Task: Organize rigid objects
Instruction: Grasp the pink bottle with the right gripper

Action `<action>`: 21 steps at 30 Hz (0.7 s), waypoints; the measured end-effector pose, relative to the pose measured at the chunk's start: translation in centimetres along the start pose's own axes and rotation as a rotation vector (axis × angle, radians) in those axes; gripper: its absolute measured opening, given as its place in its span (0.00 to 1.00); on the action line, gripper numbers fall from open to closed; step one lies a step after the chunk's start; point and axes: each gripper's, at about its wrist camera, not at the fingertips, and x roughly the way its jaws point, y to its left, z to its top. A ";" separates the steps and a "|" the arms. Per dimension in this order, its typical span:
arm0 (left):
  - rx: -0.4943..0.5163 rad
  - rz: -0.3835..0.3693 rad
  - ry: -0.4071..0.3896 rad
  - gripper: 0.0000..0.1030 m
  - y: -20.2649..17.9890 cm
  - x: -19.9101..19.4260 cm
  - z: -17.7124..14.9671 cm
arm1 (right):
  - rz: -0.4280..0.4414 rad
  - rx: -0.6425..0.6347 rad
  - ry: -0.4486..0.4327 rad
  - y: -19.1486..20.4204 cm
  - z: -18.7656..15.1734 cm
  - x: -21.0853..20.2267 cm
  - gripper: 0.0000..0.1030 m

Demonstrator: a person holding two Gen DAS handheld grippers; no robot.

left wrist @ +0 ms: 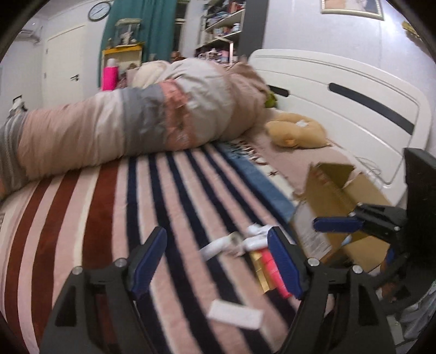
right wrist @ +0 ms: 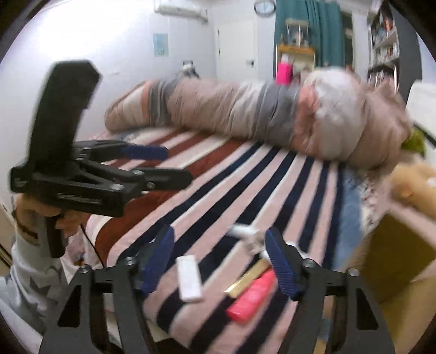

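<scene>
Pink tube [right wrist: 252, 298] lies between the wide-open, empty right hand-held gripper's [right wrist: 220, 261] fingers.

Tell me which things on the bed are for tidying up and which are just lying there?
For the job: white flat box, gold box, pink tube, white pieces, cardboard box, left gripper, right gripper.

Just lying about: rolled duvet, plush toy, wall clock, striped blanket.
</scene>
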 end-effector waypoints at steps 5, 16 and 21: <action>-0.042 -0.007 0.028 0.72 2.7 1.9 -3.2 | -0.080 0.135 0.141 -1.3 -2.1 6.4 0.53; -0.085 -0.036 0.072 0.72 3.8 4.4 -6.0 | -0.221 0.241 0.299 -4.5 -7.3 8.7 0.53; -0.079 -0.048 0.070 0.72 3.7 4.5 -5.9 | -0.219 0.290 0.355 -6.1 -8.4 8.4 0.41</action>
